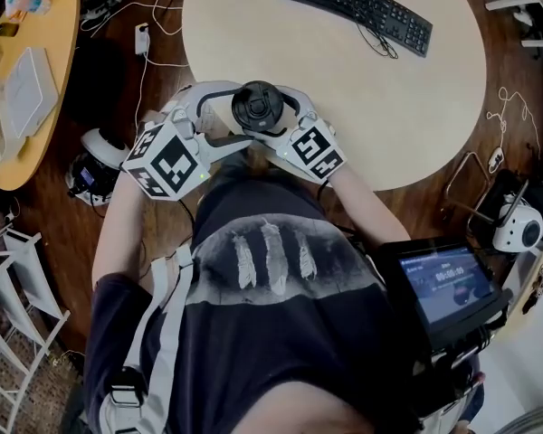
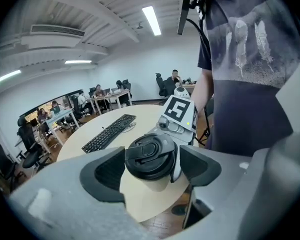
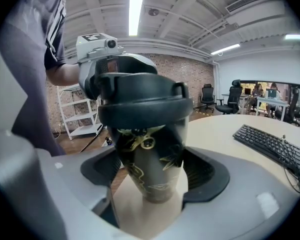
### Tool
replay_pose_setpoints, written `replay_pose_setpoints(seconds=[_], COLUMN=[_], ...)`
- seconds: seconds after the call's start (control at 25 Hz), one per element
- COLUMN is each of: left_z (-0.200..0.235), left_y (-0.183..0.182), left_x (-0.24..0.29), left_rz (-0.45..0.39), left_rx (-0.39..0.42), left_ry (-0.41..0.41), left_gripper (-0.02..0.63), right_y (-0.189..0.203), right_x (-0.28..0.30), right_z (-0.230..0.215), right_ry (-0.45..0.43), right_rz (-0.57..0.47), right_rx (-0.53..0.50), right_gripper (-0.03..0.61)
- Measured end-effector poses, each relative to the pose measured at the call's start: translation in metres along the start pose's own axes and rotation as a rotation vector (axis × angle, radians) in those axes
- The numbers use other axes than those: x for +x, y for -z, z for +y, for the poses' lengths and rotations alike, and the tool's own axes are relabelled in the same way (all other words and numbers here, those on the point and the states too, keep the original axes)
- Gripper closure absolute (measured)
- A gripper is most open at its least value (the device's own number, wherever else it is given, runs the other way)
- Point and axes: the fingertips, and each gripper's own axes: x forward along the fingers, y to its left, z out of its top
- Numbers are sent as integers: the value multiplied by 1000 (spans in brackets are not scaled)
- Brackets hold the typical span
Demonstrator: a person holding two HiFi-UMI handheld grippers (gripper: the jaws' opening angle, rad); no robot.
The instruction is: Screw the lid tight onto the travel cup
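The travel cup [image 3: 150,159] is dark with a gold pattern, and its black lid [image 1: 257,105] sits on top. It is held upright above the near edge of the round pale table [image 1: 344,107]. My left gripper [image 2: 152,169] comes in from the left, its dark pads closed against the lid [image 2: 149,154]. My right gripper [image 3: 150,176] comes in from the right, lower down, with its pads shut on the cup's body. In the head view both marker cubes flank the cup, and the cup's body is hidden under the lid.
A black keyboard [image 1: 355,7] with its cable lies on the far part of the table. A yellow table [image 1: 36,61] stands at the left, with cables and devices on the wooden floor between. A lit screen [image 1: 443,283] hangs at my right hip.
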Motion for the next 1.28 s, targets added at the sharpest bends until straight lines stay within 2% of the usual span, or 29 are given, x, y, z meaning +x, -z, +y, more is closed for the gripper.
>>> replay_pose_setpoints(seconds=[0.24, 0.48, 0.84, 1.0, 1.28], left_z=[4, 4, 6, 8, 4], left_y=[7, 8, 6, 5, 12], left_x=[12, 14, 10, 8, -6], left_rz=[-32, -105, -107, -101, -1], left_rx=[-35, -127, -197, -178, -86], left_ry=[6, -76, -161, -160, -49], left_gripper=[265, 273, 274, 268, 268], right_y=[1, 2, 2, 1, 6], right_x=[3, 2, 2, 4, 2], right_z=[0, -1, -1, -1, -1], right_ry=[5, 11, 31, 27, 17], right_rz=[17, 30, 35, 28, 40], right_rx=[6, 10, 20, 25, 37], right_gripper=[195, 195, 195, 195, 195])
